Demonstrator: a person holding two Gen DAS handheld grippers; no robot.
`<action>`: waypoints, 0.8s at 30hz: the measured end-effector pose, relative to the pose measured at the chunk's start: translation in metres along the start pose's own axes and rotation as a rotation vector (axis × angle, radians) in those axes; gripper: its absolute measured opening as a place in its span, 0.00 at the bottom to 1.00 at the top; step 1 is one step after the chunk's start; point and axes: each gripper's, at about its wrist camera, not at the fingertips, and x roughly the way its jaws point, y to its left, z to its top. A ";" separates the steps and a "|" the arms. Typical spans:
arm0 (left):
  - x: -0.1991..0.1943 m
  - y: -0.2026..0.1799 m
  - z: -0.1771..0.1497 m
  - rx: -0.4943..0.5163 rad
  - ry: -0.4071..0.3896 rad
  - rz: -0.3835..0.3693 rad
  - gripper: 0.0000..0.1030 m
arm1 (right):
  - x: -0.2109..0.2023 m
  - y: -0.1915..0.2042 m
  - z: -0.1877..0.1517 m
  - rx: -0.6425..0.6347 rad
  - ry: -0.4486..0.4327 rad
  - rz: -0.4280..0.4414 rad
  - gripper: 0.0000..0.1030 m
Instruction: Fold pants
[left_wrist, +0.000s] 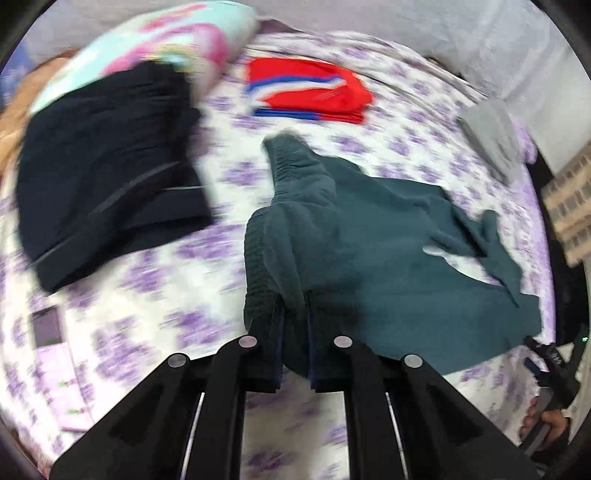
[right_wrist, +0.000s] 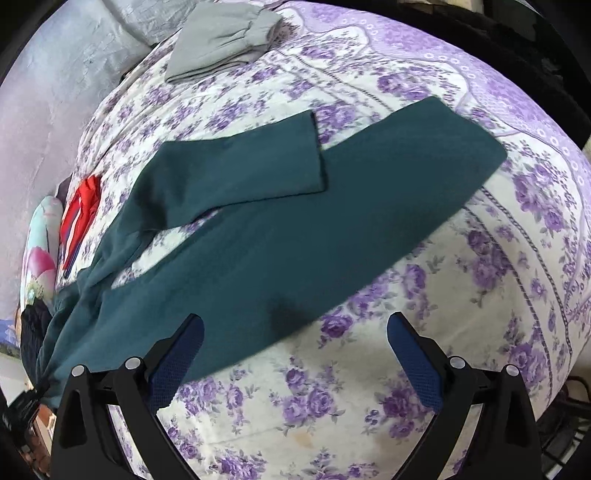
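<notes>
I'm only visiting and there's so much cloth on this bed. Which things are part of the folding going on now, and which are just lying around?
Part of the job:
- teal pants, waistband end pinched in the left gripper
- right gripper, open above the bedsheet

Just lying about:
- red folded garment
- dark navy garment
- grey folded garment
- colourful pillow

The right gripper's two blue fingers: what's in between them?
Only flowery bedsheet lies between the open right gripper fingers, in the right wrist view. The teal pants edge sits just beyond the left finger.
</notes>
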 end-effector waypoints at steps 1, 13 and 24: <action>-0.003 0.010 -0.007 -0.014 0.008 0.025 0.08 | 0.003 0.004 0.000 -0.009 0.009 0.005 0.97; 0.019 0.081 -0.038 -0.182 0.118 0.142 0.66 | 0.034 0.027 -0.008 -0.121 0.149 -0.042 0.97; 0.091 0.029 -0.025 0.106 0.233 0.475 0.64 | 0.006 -0.041 0.013 -0.007 0.009 -0.173 0.97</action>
